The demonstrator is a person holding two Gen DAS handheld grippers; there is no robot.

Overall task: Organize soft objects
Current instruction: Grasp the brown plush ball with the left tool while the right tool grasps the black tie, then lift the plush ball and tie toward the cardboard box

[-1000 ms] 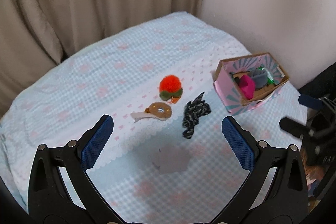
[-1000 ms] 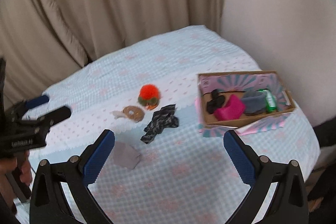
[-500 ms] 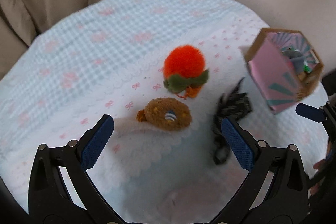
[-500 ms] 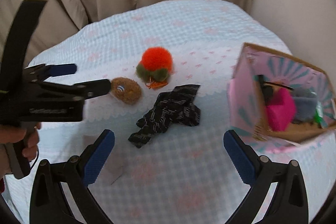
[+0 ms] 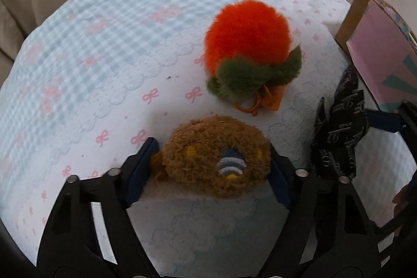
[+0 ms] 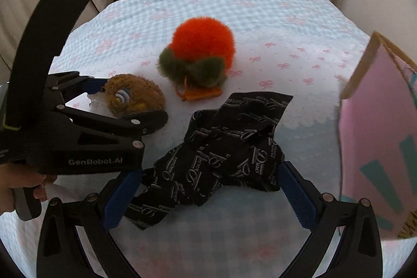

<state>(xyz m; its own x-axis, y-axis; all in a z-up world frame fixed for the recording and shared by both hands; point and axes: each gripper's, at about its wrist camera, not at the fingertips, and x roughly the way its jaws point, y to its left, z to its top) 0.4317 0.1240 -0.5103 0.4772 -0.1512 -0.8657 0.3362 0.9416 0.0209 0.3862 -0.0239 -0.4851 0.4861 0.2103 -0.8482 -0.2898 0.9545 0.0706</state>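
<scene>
- Closing our left gripper (image 5: pixel 212 168) onto the brown plush (image 5: pixel 215 155); pads touch both flanks.
- Our right gripper (image 6: pixel 208 197) straddles the black cloth (image 6: pixel 221 155), jaws released.
- Orange pom-pom (image 5: pixel 246 43) at twelve o'clock of the plush.

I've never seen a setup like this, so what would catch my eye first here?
Probably the fluffy orange pompom with its green collar, bright in the middle of the bow-print bedspread. Just in front, the left tool has been closing around a brown plush toy, while the right tool straddles a crumpled black printed cloth.
</scene>
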